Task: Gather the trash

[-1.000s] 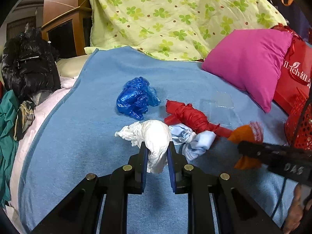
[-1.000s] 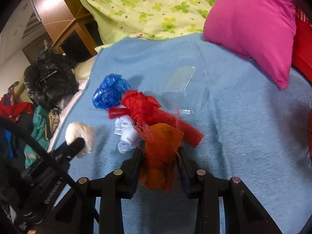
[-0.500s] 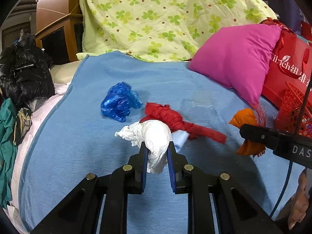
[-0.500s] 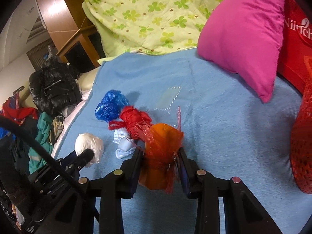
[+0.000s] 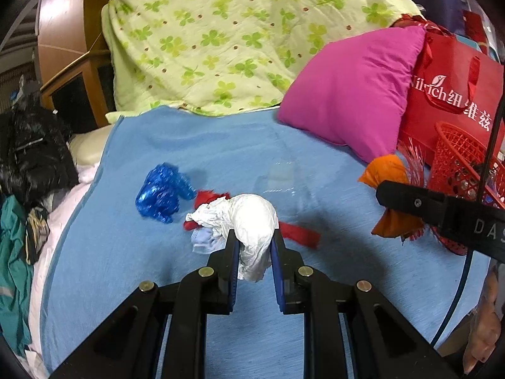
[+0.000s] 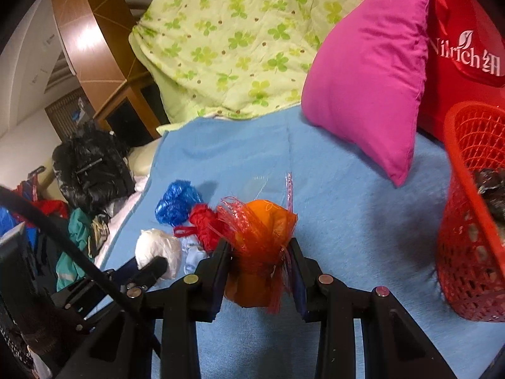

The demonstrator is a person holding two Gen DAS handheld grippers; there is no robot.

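A blue blanket [image 5: 221, 145] is covering the bed, with a green clover-print quilt [image 5: 240, 31] heaped at its far end and a magenta pillow [image 5: 350, 94] leaning at the right. The left gripper [image 5: 252, 246] is squeezing a crumpled white wad [image 5: 252, 221] between its narrowly parted fingers [image 5: 232, 252], holding it above the blanket. The right gripper [image 6: 258, 262] is clamping an orange bundle wrapped in red netting [image 6: 262, 246] between its fingers [image 6: 217, 265], which are standing wider apart around the bulkier load. Just beyond the white wad, a small pale blue scrap [image 5: 203, 240] is lying on the blanket against a red crumpled bag [image 5: 296, 232] that is stretching to the right. A crumpled blue plastic bag [image 5: 162, 192] is sitting just left of the red one, and a clear plastic piece [image 5: 281, 180] is lying flat a little farther back. A red mesh basket [image 6: 473, 221] is standing at the blanket's right edge, near the right gripper, with something dark showing inside it. A red shopping bag with white lettering [image 5: 451, 91] is standing behind the basket and pillow. A black jacket [image 5: 34, 154] and other clothes are piling up off the bed's left side.
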